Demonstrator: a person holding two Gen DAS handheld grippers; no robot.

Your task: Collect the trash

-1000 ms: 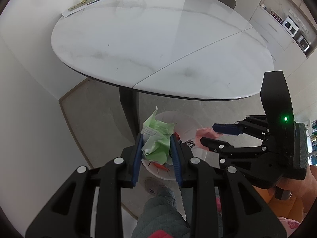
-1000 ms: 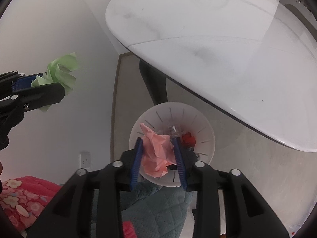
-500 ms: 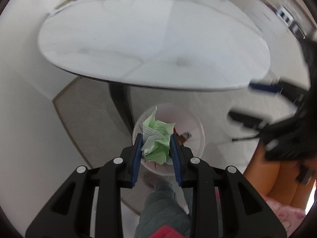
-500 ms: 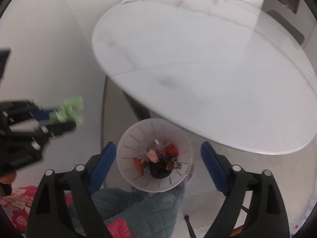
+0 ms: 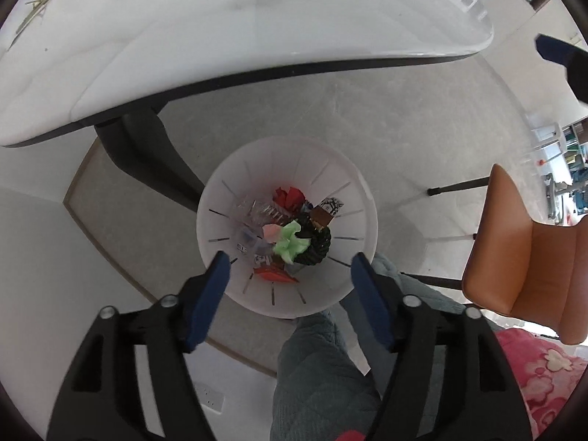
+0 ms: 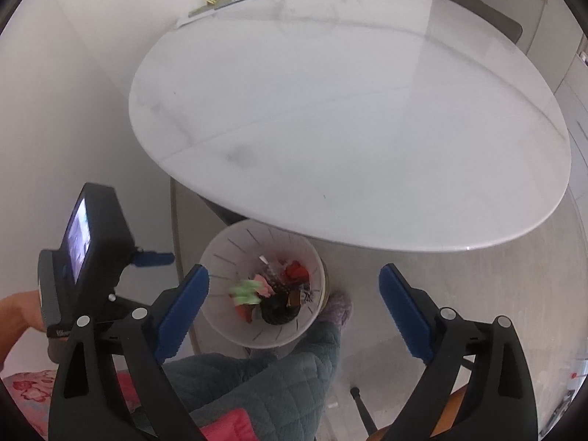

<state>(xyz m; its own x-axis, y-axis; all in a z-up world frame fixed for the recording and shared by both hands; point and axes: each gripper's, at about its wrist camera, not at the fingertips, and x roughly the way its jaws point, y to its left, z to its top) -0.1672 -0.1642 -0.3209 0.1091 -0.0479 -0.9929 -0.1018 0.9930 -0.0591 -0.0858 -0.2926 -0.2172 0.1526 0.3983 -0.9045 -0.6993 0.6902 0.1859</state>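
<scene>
White marble table [image 6: 349, 110], grey floor [image 5: 349, 117]

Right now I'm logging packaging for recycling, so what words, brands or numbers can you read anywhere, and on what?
None can be read.
Black-and-white printed brown wrapper in the white slotted plastic bin: print too small.
White lettering on the black body of the left tool: blurred.
Papers on the white oval table: too distant.
</scene>
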